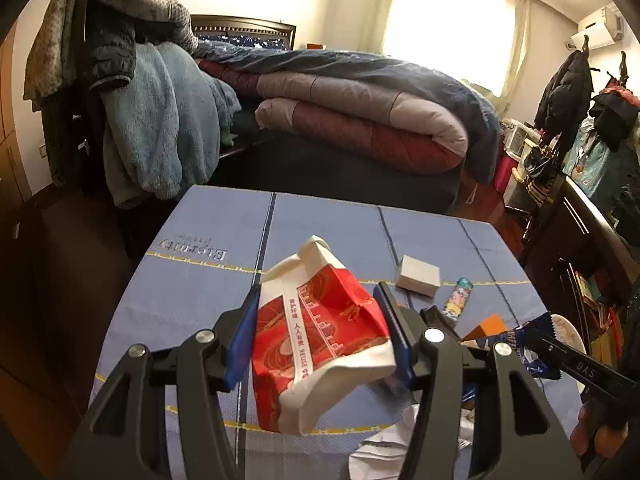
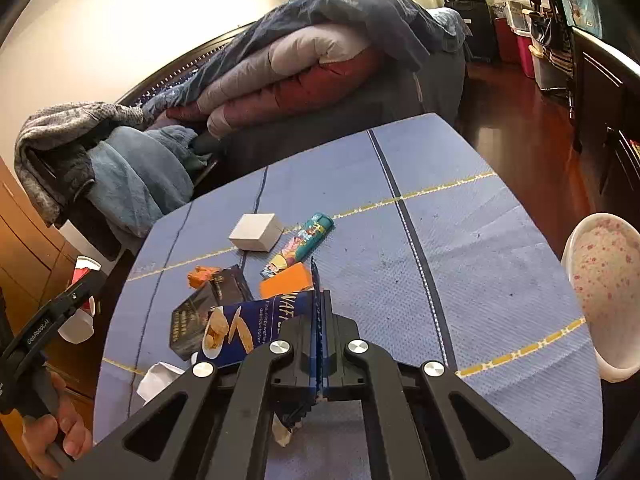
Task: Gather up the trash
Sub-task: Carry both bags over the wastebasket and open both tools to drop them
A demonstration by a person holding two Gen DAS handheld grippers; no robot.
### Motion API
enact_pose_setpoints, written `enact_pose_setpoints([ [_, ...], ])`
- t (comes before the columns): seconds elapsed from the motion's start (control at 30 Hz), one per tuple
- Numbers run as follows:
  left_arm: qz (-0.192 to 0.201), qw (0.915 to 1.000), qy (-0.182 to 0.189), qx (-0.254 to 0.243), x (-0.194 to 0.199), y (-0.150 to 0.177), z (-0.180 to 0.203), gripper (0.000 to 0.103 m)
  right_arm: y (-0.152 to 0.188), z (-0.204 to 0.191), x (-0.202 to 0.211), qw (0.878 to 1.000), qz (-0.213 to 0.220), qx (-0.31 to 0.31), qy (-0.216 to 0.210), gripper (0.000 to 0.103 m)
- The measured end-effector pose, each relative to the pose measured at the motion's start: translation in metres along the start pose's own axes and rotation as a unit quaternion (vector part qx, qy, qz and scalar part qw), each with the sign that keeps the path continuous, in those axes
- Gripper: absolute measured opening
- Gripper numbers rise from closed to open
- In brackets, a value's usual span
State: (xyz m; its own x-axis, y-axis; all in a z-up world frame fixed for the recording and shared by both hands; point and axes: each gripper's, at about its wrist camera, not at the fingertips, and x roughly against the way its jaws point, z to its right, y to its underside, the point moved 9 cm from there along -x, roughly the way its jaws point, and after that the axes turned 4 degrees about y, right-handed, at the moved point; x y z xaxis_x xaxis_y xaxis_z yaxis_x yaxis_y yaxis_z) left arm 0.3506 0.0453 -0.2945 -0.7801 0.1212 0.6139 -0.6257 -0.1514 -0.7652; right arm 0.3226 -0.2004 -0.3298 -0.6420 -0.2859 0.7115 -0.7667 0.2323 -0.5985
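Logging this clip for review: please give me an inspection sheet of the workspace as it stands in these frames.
Surface: blue cloth with dark stripes and yellow dashed lines covers the table.
Job's things: red and white paper bag; blue wafer wrapper; dark wrapper; orange pieces; crumpled white paper.
Clutter: small white box; colourful tube; speckled bowl at the right edge.
Grippers: left gripper grips the bag between its pads; right gripper is shut on the wafer wrapper's edge.
Cables: nothing seen.
Surroundings: bed with folded quilt, draped clothes, bright window.
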Motion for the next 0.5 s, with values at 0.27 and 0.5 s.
enact_pose_setpoints([
  [0.27,0.026,0.9996,0.01,-0.008,0.032,-0.01,0.015,0.056,-0.011,-0.011,0.036,0.999,0.033,0.007,-0.022,0.002],
  [0.5,0.051,0.9977,0.037,-0.025,0.064,-0.019,0.049,0.056,-0.02,-0.014,0.083,0.996,0.081,0.022,-0.023,0.002],
])
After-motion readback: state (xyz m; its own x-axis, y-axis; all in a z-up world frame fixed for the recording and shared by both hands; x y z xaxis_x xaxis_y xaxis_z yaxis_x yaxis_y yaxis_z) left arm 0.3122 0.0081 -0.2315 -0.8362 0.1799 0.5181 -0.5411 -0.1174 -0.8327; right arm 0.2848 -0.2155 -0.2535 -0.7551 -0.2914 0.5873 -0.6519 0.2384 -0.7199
